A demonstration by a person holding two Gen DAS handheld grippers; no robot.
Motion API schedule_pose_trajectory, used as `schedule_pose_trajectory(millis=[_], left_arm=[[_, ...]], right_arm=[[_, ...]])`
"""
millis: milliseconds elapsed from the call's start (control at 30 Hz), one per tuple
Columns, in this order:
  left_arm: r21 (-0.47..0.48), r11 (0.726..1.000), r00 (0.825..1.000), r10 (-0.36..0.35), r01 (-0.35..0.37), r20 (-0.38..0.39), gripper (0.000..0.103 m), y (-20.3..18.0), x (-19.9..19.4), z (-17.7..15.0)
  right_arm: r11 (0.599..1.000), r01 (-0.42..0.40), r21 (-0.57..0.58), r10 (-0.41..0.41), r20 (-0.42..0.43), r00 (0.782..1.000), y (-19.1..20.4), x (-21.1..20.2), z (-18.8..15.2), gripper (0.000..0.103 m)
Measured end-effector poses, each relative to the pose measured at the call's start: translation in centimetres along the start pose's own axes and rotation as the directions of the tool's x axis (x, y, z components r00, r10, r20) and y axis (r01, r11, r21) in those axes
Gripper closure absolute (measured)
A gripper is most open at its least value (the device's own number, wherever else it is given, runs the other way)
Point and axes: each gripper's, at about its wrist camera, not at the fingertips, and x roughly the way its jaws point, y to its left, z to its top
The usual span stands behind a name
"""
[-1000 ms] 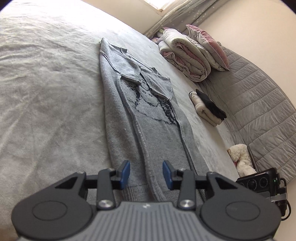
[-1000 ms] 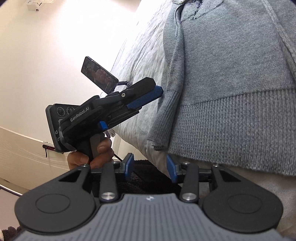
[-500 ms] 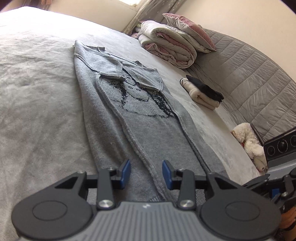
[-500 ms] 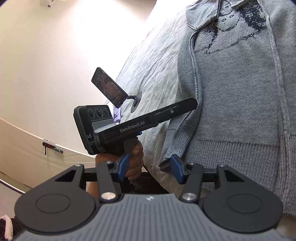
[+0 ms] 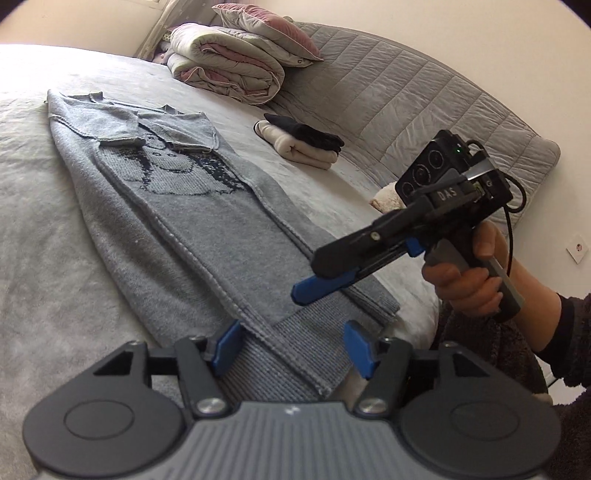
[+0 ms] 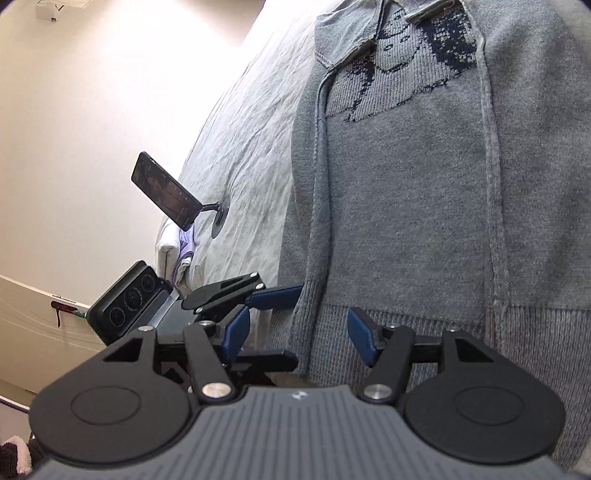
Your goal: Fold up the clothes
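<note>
A grey knitted sweater (image 5: 207,229) lies flat on the bed (image 5: 48,258), folded lengthwise into a long strip with both sleeves turned in over the dark knitted picture on its front. Its collar is at the far end and its ribbed hem is at the near edge of the bed.

The left hand-held gripper (image 5: 291,349) sits low at the near edge, its blue fingers (image 5: 227,345) spread apart on either side of the ribbed hem. Its jaws have just been opening; the hem lies between them, but the pads do not press on it. The right hand-held gripper (image 6: 299,334) is at the hem's right corner, held by a hand (image 5: 465,280) in a dark sleeve (image 5: 569,332). Its jaws have also just been opening and stand apart, with the folded edge and rib of the sweater between them and not pinched. In the right wrist view the left hand-held gripper shows just to the left, close beside it.

Farther back on the bed, to the right of the sweater, sits a small stack of folded clothes (image 5: 303,144), cream below and black on top. A rolled duvet (image 5: 225,62) and a pink pillow (image 5: 266,26) are piled at the far end against the grey quilted headboard (image 5: 406,99). A phone (image 6: 166,195) on a small stand rests on the bed, left of the sweater in the right wrist view.
</note>
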Motion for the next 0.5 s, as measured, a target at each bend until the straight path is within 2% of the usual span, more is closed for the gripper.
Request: schedule_pose_trajectory(millis=[100, 233, 333, 500], left_arm=[[-0.012, 1.000, 0.996, -0.025, 0.026, 0.089, 0.027, 0.5, -1.0, 0.9], [-0.070, 0.997, 0.987, -0.030, 0.041, 0.157, 0.027, 1.7, -1.0, 2.1], [-0.087, 0.996, 0.991, -0.009, 0.021, 0.135, 0.027, 2.1, 0.0, 2.2], [-0.083, 0.997, 0.998, 0.013, -0.008, 0.061, 0.027, 2.3, 1.7, 1.7]], right_arm=[[1.000, 0.018, 0.006, -0.019, 0.056, 0.998, 0.1, 1.3, 1.9, 0.040], [0.998, 0.063, 0.012, -0.064, 0.116, 0.991, 0.2, 4.0, 4.7, 0.041], [0.990, 0.138, -0.014, -0.133, 0.179, 0.975, 0.7, 6.5, 7.1, 0.049], [0.979, 0.198, -0.043, -0.181, 0.247, 0.952, 1.8, 9.7, 10.7, 0.053]])
